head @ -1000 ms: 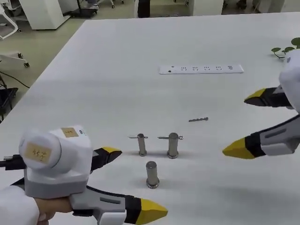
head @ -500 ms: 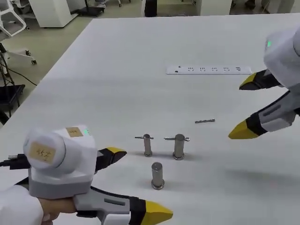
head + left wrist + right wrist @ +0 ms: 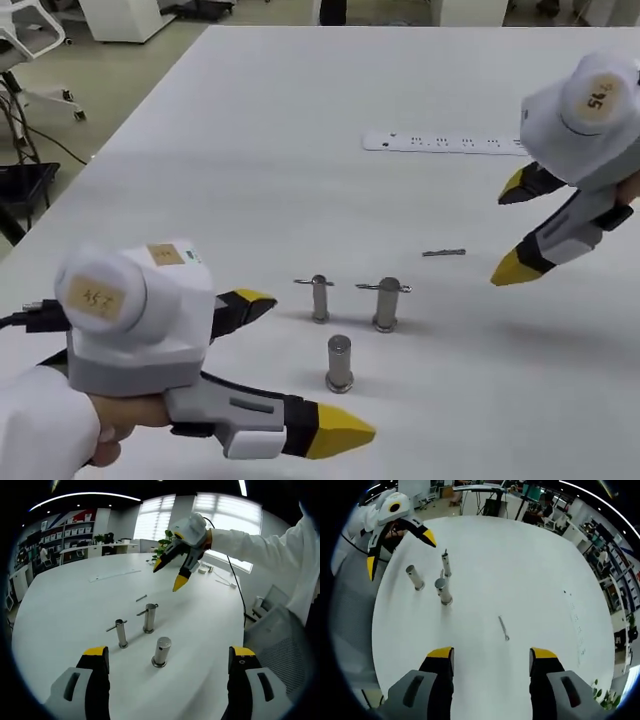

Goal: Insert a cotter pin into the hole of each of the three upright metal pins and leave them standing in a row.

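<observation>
Where the white table (image 3: pixel 200 170) is seen from the head view, two upright metal pins stand side by side, the left pin (image 3: pixel 320 298) and the right pin (image 3: pixel 386 304), each crossed near its top by a cotter pin. A bare third pin (image 3: pixel 339 362) stands nearer the person, out of line with them. A loose cotter pin (image 3: pixel 444 253) lies flat beyond them, and a power strip (image 3: pixel 445 144) further off. The left gripper (image 3: pixel 300 368) is held low beside the bare third pin, jaws spread wide and empty. The right gripper (image 3: pixel 510 230) is held above the table near the loose cotter pin, also wide apart and empty.

In the left gripper view, the bare third pin (image 3: pixel 161 651) is framed between the parted jaws, untouched.

In the right gripper view, the loose cotter pin (image 3: pixel 503 628) lies ahead of the open jaws, apart from them.
</observation>
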{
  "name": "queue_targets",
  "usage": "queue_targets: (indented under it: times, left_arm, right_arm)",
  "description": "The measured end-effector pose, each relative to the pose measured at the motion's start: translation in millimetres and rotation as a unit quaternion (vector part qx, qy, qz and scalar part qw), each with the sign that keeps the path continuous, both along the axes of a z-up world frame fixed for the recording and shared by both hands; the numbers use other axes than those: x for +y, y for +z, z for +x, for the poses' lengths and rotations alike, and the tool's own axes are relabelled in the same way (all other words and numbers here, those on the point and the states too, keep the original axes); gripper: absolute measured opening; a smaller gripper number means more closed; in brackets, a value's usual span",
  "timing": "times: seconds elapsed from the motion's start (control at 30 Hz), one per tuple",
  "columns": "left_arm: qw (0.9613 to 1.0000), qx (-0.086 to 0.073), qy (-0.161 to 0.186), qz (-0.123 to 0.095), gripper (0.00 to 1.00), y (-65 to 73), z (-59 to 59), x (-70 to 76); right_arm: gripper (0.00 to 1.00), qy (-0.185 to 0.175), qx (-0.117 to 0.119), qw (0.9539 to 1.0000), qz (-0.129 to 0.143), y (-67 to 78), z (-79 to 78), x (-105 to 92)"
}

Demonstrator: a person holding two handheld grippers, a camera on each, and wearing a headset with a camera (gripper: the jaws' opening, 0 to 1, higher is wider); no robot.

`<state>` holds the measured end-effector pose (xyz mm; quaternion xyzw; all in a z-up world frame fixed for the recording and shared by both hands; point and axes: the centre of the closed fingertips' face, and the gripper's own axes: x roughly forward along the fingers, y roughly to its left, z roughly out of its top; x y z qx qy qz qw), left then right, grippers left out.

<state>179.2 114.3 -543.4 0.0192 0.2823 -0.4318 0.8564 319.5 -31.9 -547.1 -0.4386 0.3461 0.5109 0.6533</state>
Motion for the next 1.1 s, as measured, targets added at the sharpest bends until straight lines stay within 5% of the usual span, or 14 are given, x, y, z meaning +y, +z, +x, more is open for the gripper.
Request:
queue_targets:
  times: [0.13,0.73,1.1]
  left_arm:
    - [1.0000,0.003,0.000,0.002,0.99,-1.9,-1.7,1.6]
    - [1.0000,0.005,0.005,0.001,0.99,-1.8,-2.2,2.3]
    - [0.9999,0.008,0.012,-0.002,0.96,-1.7,-1.4,4.0]
  right_arm:
    - [0.51,0.021,0.001,0.9994,-0.026,-9.8,8.1,1.3]
    - [0.26,0.066,0.017,0.9964,-0.050,-39.5,35.3,34.7]
    - [0.16,0.068,0.038,0.9939,-0.079,-60.4,45.8,27.5]
